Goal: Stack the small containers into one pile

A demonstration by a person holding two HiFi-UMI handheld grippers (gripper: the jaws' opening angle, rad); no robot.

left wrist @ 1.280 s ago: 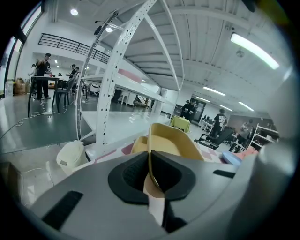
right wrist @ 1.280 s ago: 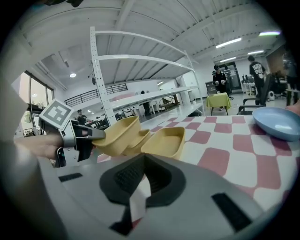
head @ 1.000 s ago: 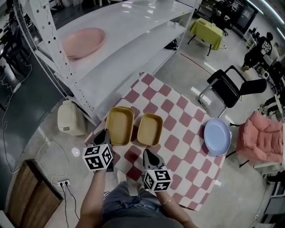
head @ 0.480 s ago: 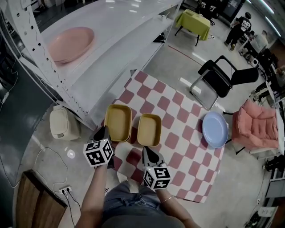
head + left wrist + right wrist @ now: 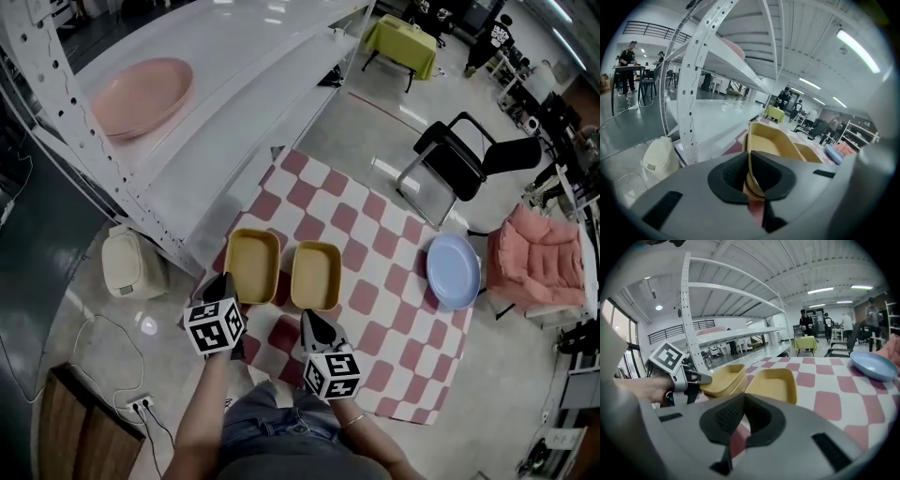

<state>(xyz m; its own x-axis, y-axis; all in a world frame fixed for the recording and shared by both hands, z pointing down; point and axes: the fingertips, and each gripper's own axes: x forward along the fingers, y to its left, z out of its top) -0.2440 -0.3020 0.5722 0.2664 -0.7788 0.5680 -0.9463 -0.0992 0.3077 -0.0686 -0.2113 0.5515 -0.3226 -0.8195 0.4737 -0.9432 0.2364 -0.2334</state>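
Two yellow containers are sitting side by side on the red-and-white checked tabletop [image 5: 394, 281], nearly touching along their long sides. The left gripper [image 5: 222, 281] is clamping down on the near rim of the left yellow container [image 5: 253, 264]. In the left gripper view that rim is running straight up between the closed-in jaws. From the right gripper view, a second rim line is showing beneath this container's lip, so it is looking like two nested together. The right yellow container [image 5: 316, 274] is lying just ahead of the right gripper [image 5: 312, 321] and apart from it. That gripper's jaws are drawn almost together and are holding nothing, with only a sliver of checked cloth showing between them.

Print in view is amounting to the black-and-white square markers on the two gripper cubes.

A blue plate [image 5: 454, 272] is resting near the right edge of the tabletop, well apart from the containers. A white metal shelving rack [image 5: 234, 112] is standing along the left side, carrying a pink plate [image 5: 142, 94]. A cream bin [image 5: 127, 264] is sitting on the pale polished floor beside it. A black chair [image 5: 459, 159], a pink armchair [image 5: 539, 262] and a table under a yellow-green cloth [image 5: 403, 42] are standing farther off, and people are gathering at the back of the hall.
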